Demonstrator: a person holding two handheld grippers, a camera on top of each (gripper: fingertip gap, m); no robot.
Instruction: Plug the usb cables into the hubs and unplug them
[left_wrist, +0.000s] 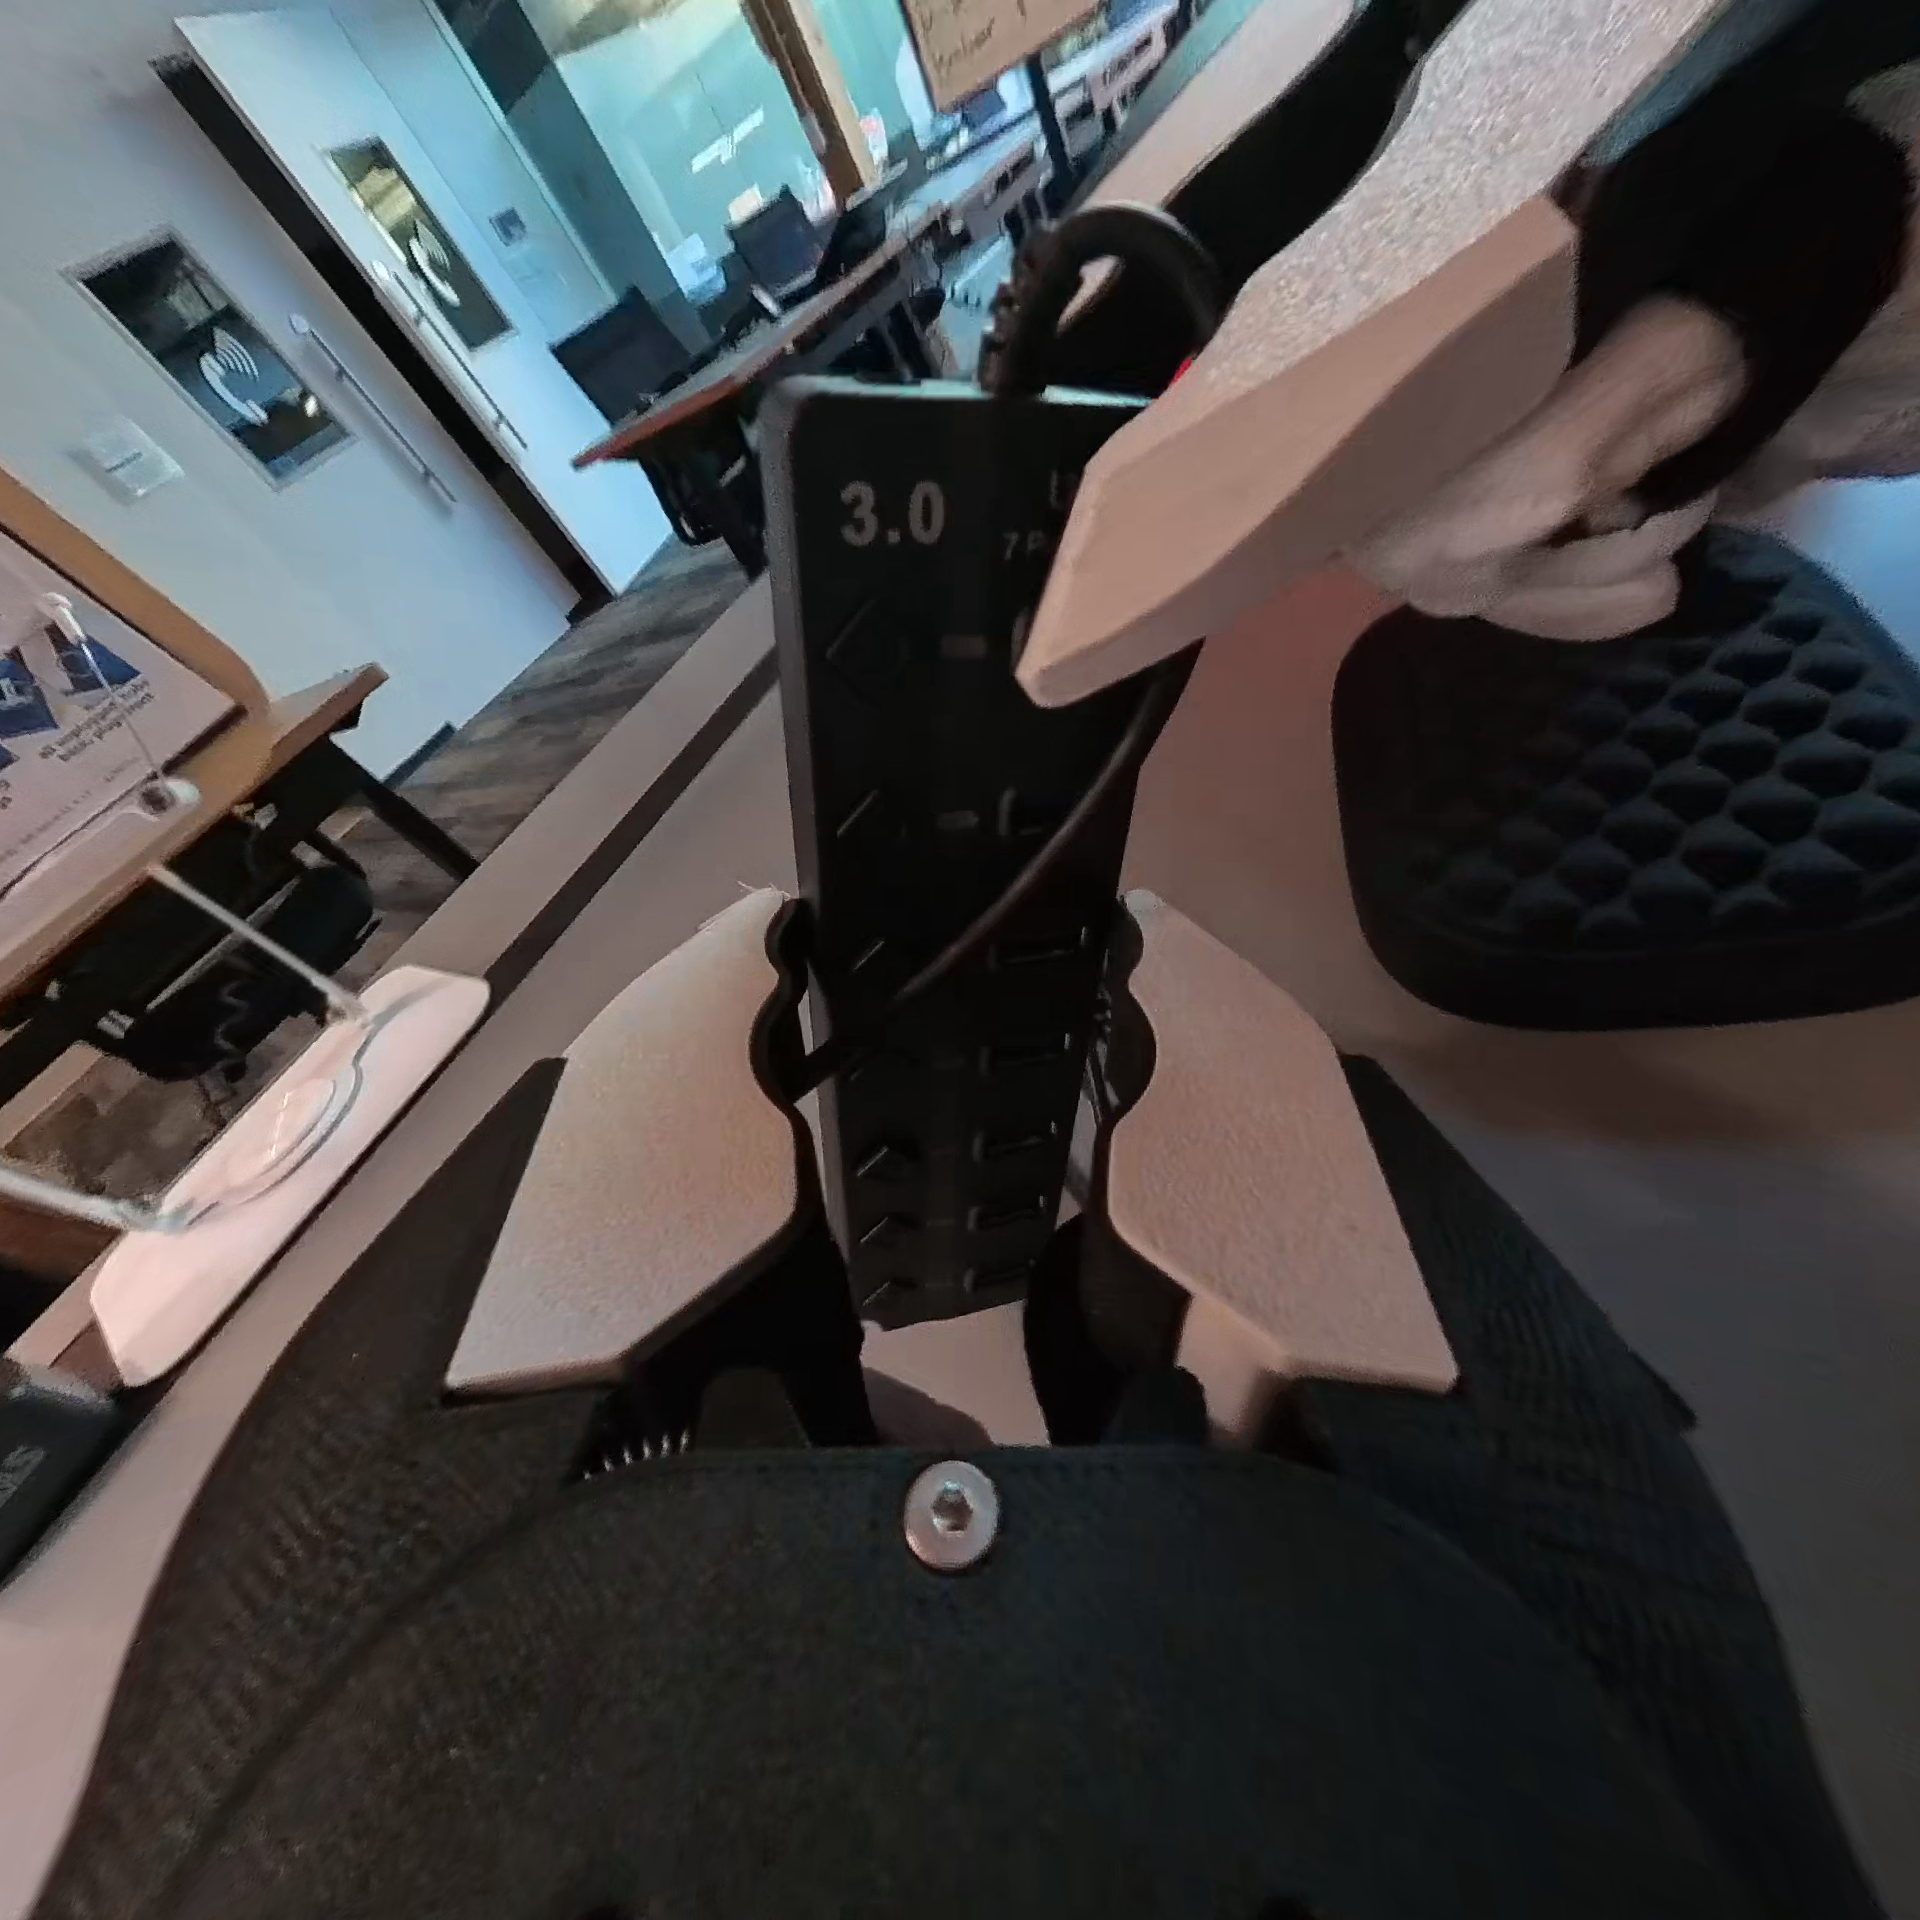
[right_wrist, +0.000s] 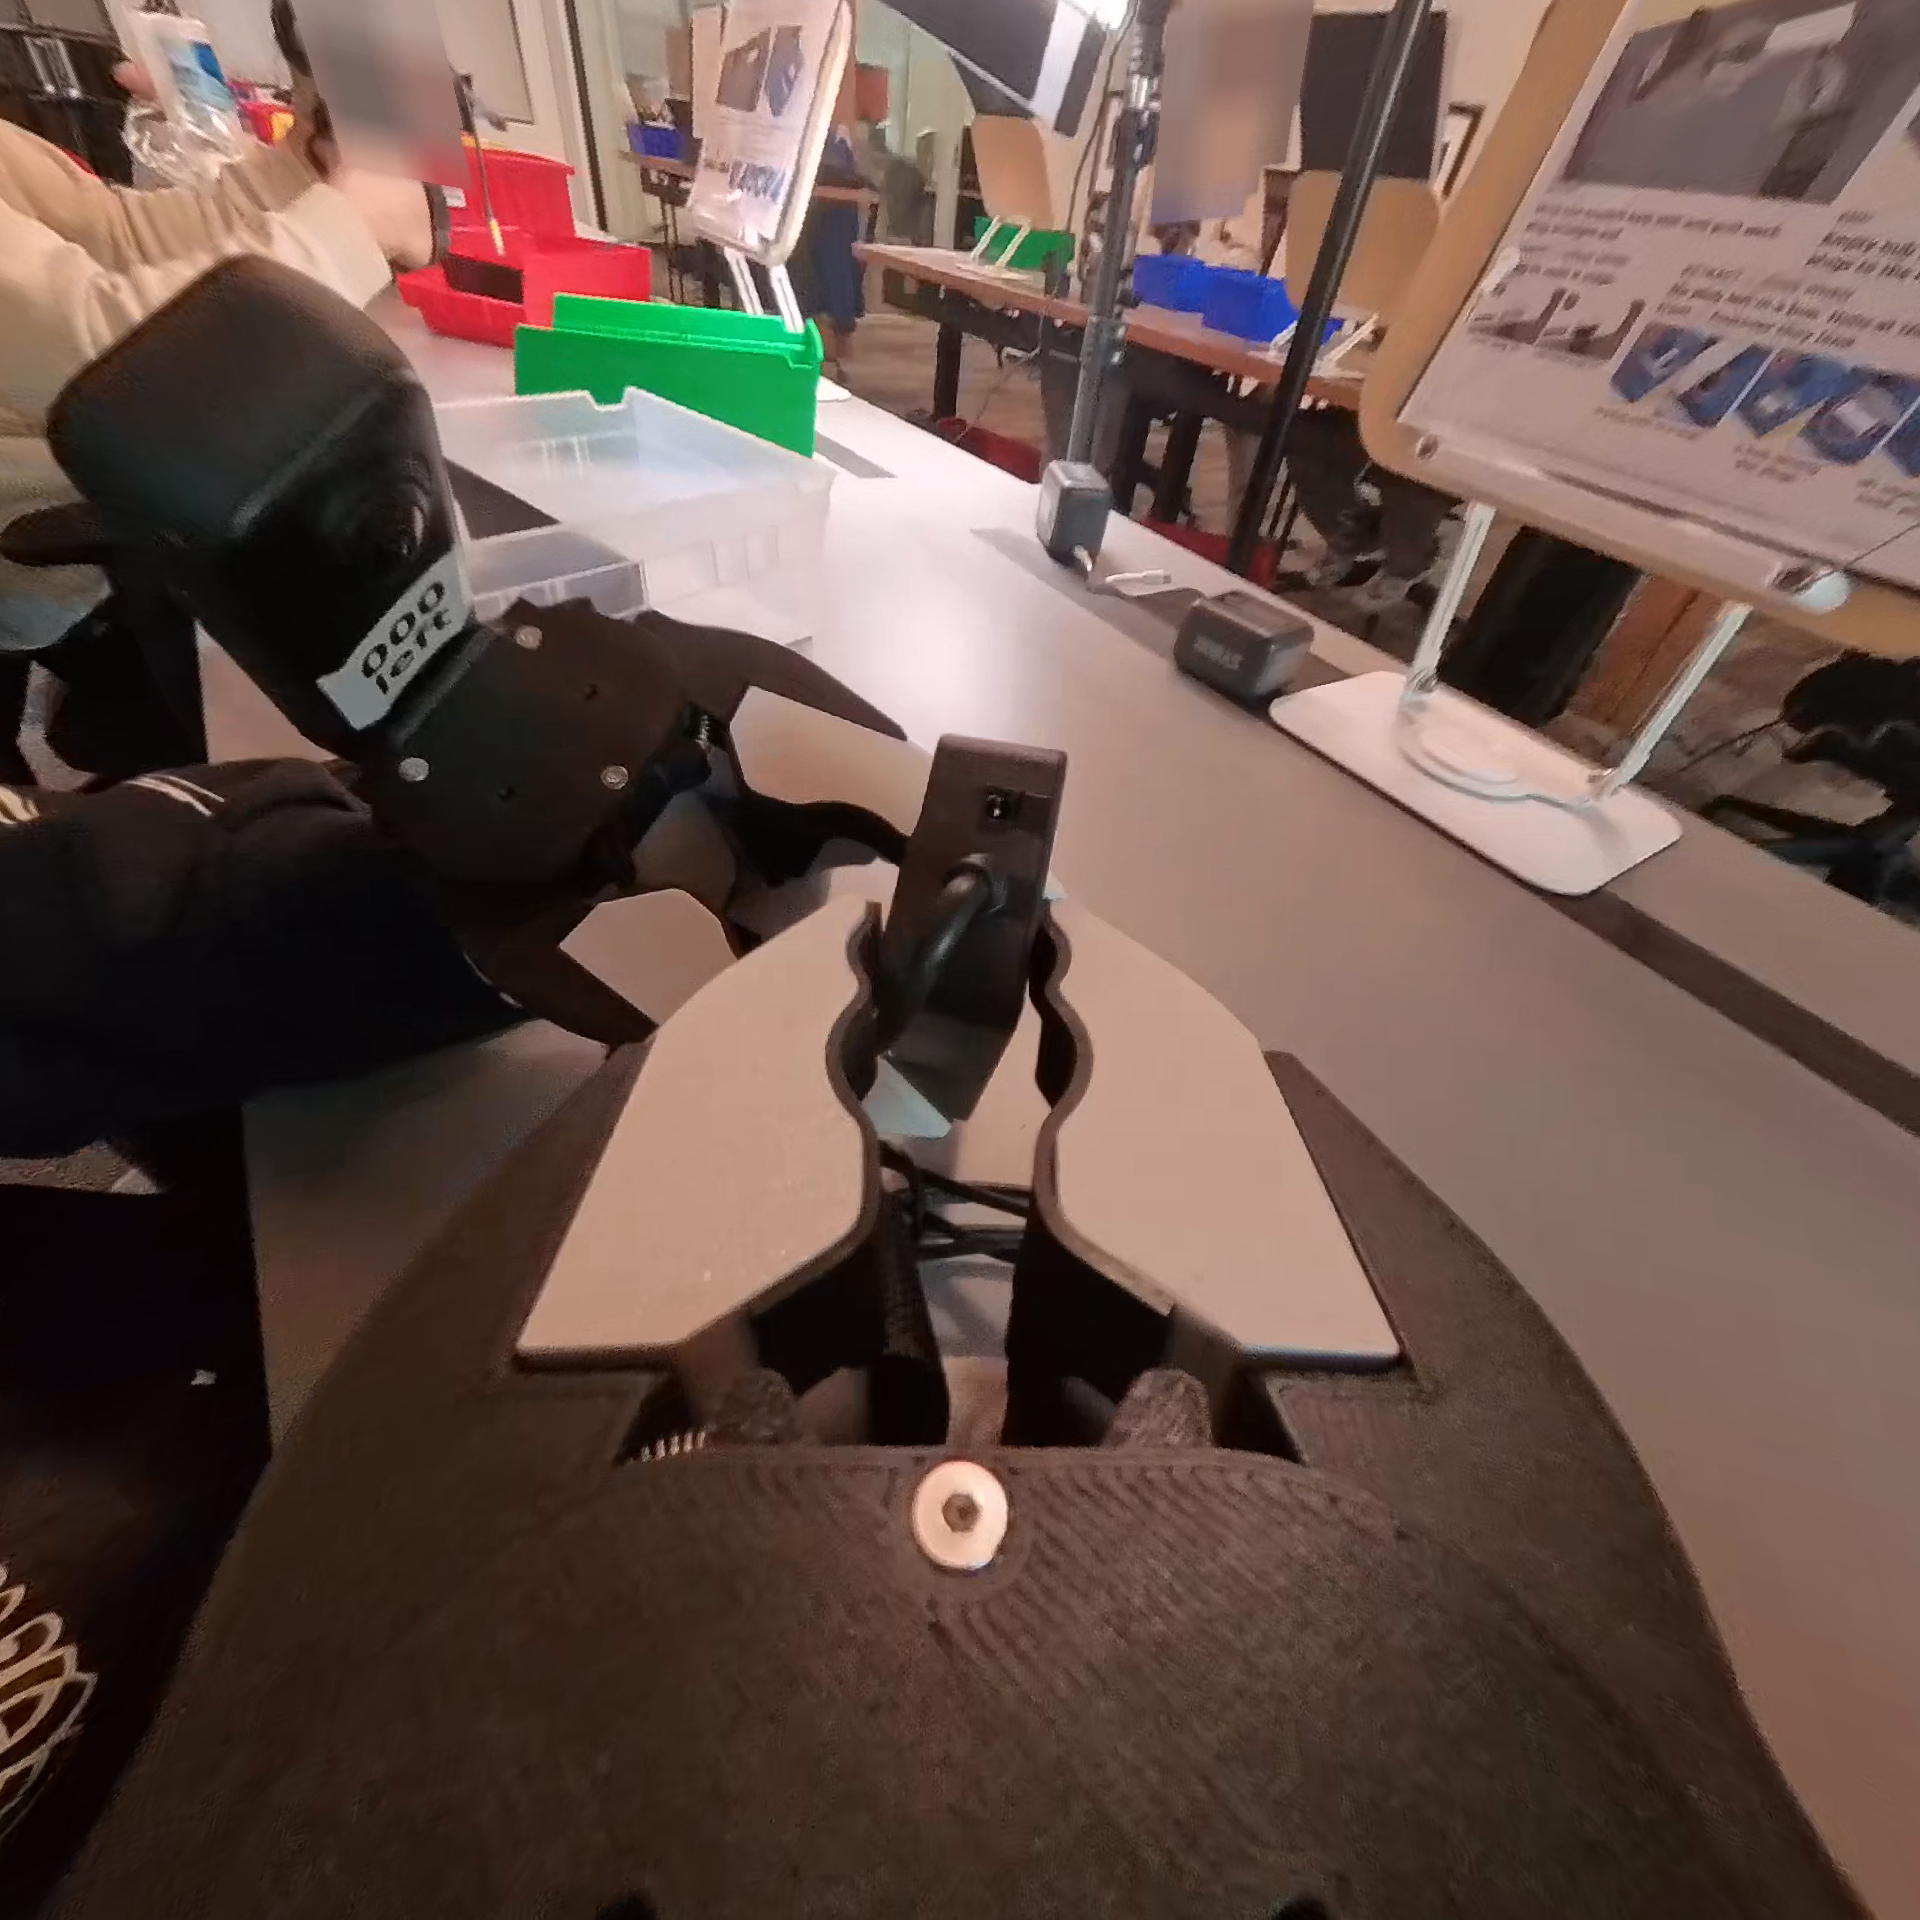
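A long black USB hub (left_wrist: 914, 727) with a row of several ports stands between my left gripper's (left_wrist: 951, 914) fingers, which are shut on its long edges. A thin black cable (left_wrist: 1081, 831) crosses its face and a thick black cable (left_wrist: 1101, 239) leaves its far end. One finger (left_wrist: 1299, 447) of my right gripper lies over the hub's upper right. In the right wrist view my right gripper (right_wrist: 956, 925) is shut on the hub's end (right_wrist: 987, 810), where the thick cable (right_wrist: 935, 935) comes out. The left gripper's black body (right_wrist: 520, 748) holds the hub from the left.
The grey table (right_wrist: 1351, 1039) carries a sign stand on a white base (right_wrist: 1475, 790), a small black box (right_wrist: 1242, 649), a clear bin (right_wrist: 644, 468), and green (right_wrist: 665, 364) and red bins (right_wrist: 520, 260). A black mesh chair cushion (left_wrist: 1662, 810) lies right of the hub. The left gripper's tips are roughly 5 centimetres from the right gripper's.
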